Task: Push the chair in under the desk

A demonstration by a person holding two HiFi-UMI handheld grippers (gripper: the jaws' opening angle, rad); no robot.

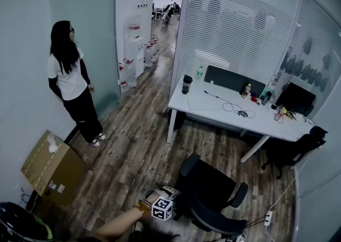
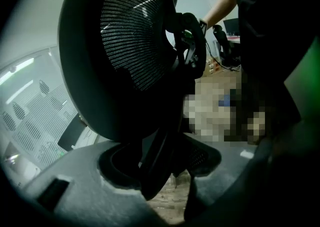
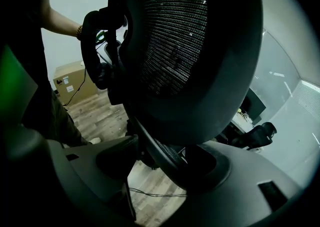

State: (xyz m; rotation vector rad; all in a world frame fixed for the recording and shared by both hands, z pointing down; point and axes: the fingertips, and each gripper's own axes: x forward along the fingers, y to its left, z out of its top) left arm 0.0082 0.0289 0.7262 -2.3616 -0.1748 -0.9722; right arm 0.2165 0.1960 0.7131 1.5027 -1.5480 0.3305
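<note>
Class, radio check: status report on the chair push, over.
Left hand-held gripper, right hand-held gripper clamp chair backrest. Chair apart from desk. Nothing between; person off left.

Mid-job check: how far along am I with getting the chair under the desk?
Done: both grippers are on the chair; the left gripper and right gripper each have its backrest rim between their jaws. In hand: the hold, ready to push. Left: the whole push; the chair stands out on the wood floor, well apart from the white desk, not under it.
</note>
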